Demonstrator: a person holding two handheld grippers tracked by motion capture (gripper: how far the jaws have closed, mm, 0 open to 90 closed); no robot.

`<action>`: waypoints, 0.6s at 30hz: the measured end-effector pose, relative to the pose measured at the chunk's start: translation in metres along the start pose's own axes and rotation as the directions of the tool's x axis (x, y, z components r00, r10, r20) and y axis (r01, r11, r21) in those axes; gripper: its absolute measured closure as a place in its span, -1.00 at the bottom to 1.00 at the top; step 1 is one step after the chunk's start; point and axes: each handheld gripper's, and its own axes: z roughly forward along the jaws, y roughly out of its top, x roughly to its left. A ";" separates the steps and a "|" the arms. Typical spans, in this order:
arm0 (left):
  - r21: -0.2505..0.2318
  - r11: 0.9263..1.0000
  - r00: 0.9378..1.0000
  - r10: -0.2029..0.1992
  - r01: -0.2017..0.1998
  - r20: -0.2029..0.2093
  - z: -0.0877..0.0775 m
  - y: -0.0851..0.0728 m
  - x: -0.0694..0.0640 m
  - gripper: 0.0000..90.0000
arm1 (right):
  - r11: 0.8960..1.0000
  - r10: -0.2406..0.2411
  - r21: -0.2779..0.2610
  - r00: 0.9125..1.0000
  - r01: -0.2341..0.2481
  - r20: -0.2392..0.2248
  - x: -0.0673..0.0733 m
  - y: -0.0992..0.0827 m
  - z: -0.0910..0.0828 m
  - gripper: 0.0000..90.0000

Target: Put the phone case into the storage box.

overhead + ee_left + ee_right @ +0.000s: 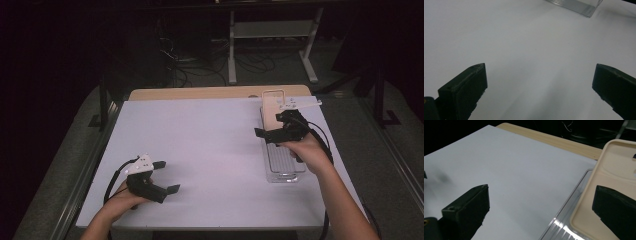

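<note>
A long clear ribbed tray [285, 161] lies on the right side of the white table top [210, 145]. A cream phone-case-like shell [269, 111] rests at the tray's far end. My right gripper [269, 125] hovers open over that end of the tray. In the right gripper view its jaws [541, 205] stand wide apart, one over the bare table and one over the cream shell [614, 167] in the tray [556, 227]. My left gripper [169, 176] is open low at the near left, with nothing between its jaws [540, 82]. A corner of the tray [576, 5] shows far ahead of it.
A strip of wooden table [215, 93] shows beyond the white top. Behind it are a dark floor with cables [200, 65] and a white stand's legs [232, 50]. Dark floor flanks both sides of the table.
</note>
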 end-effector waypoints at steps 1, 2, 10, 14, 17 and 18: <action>0.001 1.000 1.000 -0.001 0.001 0.000 0.000 0.000 0.000 -1.00 | 1.000 0.003 -0.001 1.000 -0.003 -0.004 0.001 -0.002 -0.001 -0.99; 0.003 1.000 1.000 -0.002 0.002 0.001 0.000 0.000 0.000 -1.00 | 1.000 0.000 0.002 1.000 0.000 -0.009 0.002 -0.003 -0.001 -0.99; 0.011 1.000 1.000 0.015 -0.015 0.008 0.000 0.000 0.000 -1.00 | 1.000 0.001 -0.007 1.000 -0.001 -0.022 0.006 -0.014 -0.007 -0.99; 0.012 1.000 1.000 0.020 -0.020 0.008 0.000 0.000 0.001 -1.00 | 1.000 0.001 -0.004 1.000 -0.001 -0.029 0.008 -0.019 -0.010 -0.99; 0.008 1.000 1.000 0.011 -0.011 0.008 0.000 0.000 0.000 -1.00 | 1.000 -0.007 -0.002 0.999 0.007 -0.036 0.010 -0.025 -0.012 -0.99; 0.008 1.000 1.000 0.012 -0.012 0.007 0.000 0.000 0.000 -1.00 | 1.000 -0.006 0.000 0.999 0.006 -0.039 0.011 -0.027 -0.013 -0.99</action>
